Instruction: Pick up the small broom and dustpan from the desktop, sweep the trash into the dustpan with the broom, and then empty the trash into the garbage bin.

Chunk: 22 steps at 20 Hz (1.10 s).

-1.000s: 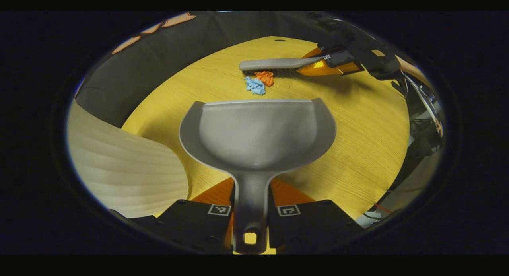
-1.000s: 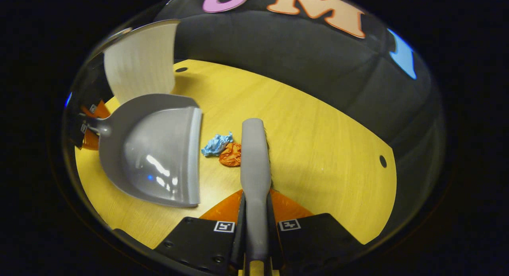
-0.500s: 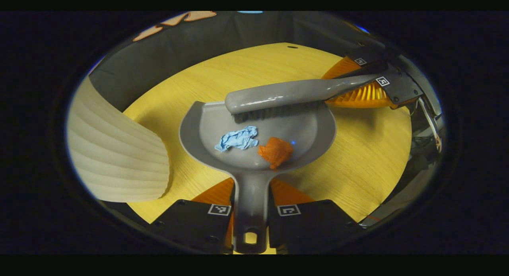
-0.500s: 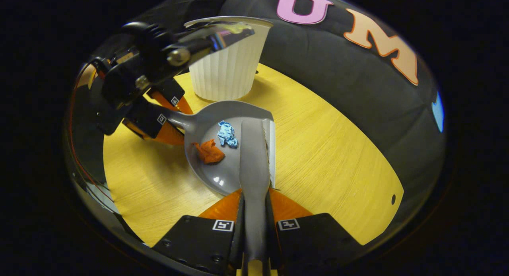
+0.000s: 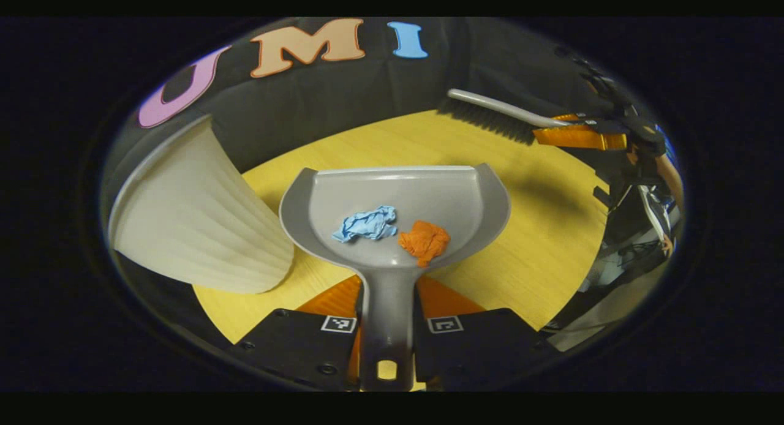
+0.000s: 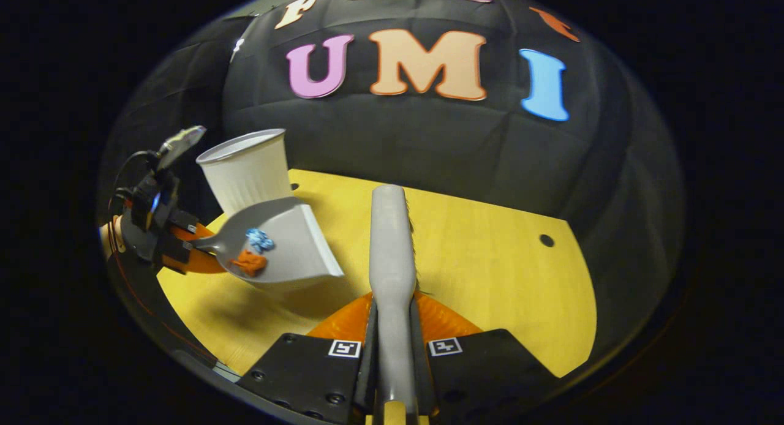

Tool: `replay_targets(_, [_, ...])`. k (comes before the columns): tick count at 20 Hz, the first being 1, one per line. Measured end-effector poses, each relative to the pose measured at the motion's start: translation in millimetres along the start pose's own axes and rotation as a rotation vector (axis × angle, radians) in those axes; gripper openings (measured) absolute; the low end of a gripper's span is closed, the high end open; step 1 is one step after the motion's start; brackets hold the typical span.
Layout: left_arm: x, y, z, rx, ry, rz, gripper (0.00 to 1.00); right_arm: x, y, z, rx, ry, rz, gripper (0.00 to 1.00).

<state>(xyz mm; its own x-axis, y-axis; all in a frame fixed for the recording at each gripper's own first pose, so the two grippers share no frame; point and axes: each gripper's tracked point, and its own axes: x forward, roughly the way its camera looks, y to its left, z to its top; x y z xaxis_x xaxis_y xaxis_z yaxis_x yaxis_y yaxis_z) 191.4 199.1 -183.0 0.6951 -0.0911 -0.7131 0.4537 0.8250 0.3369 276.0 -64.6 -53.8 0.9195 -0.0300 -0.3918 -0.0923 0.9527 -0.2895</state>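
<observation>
Left gripper [image 5: 386,318] clamping the handle of the grey dustpan [image 5: 398,198], jaws pinching it from both sides, pan reaching forward above the yellow wooden table [image 5: 551,229]. Lying inside the pan, side by side near the handle end: a crumpled blue scrap [image 5: 365,224] and a crumpled orange scrap [image 5: 424,241], close together, contact not discernible. Standing just left of the pan, the white ribbed garbage bin [image 5: 196,223], wider at the rim than at the base. Showing farther off at upper right, the right gripper [image 5: 582,136] holding the small broom [image 5: 490,116] with bristles pointing down, raised off the table and well apart from the pan.

Seen from the right gripper view: right gripper [image 6: 392,351] gripping the grey broom [image 6: 391,253] handle, jaws pressing on it from both sides, brush head extending forward over the table [image 6: 490,272]. Hanging at left, the dustpan [image 6: 282,244] lifted clear of the table and casting a shadow beneath, carrying the blue scrap [image 6: 260,239] and orange scrap [image 6: 249,263]. Standing just behind the pan, the garbage bin [image 6: 248,171]. Holding the pan's handle at far left, the left gripper [image 6: 184,244].
</observation>
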Motion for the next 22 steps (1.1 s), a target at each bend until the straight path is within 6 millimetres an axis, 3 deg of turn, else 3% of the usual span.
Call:
replay_targets(2, [3.9, 0.4, -2.2, -0.037, 0.021, 0.02, 0.27, -42.5, -22.2, 1.3, 0.114, -0.019, -0.025, 0.24])
replay_targets(3, [0.6, -2.4, 3.2, -0.061, 0.014, 0.023, 0.28, -52.5, -27.9, -2.5, 0.169, -0.026, -0.029, 0.25])
replay_targets(7, [-1.6, 1.8, 5.7, -0.158, -0.07, 0.012, 0.28, -63.9, -20.3, -33.1, 0.277, -0.018, -0.027, 0.25])
replay_targets(10, [5.0, 11.9, -2.4, -0.171, -0.043, 0.161, 0.27, -81.0, -3.6, -59.2, 0.273, -0.007, 0.008, 0.25])
replay_targets(12, [13.5, 17.5, -26.1, -0.133, 0.042, 0.305, 0.28, -87.3, 13.6, -76.5, 0.268, 0.012, 0.037, 0.25])
replay_targets(13, [4.1, 18.0, -19.1, -0.101, 0.11, 0.377, 0.29, -87.5, 23.6, -83.8, 0.274, 0.03, 0.061, 0.25])
replay_targets(15, [6.1, 20.5, -21.8, -0.034, 0.222, 0.489, 0.28, -87.1, 40.1, -99.9, 0.28, 0.061, 0.098, 0.25])
replay_targets(18, [9.7, 14.4, -17.7, 0.039, 0.368, 0.556, 0.28, -92.8, 56.5, -115.8, 0.255, 0.096, 0.123, 0.25])
replay_targets(22, [1.6, 23.2, 2.1, 0.221, 0.523, 0.628, 0.28, -106.3, 75.6, -128.7, 0.241, 0.122, 0.152, 0.25])
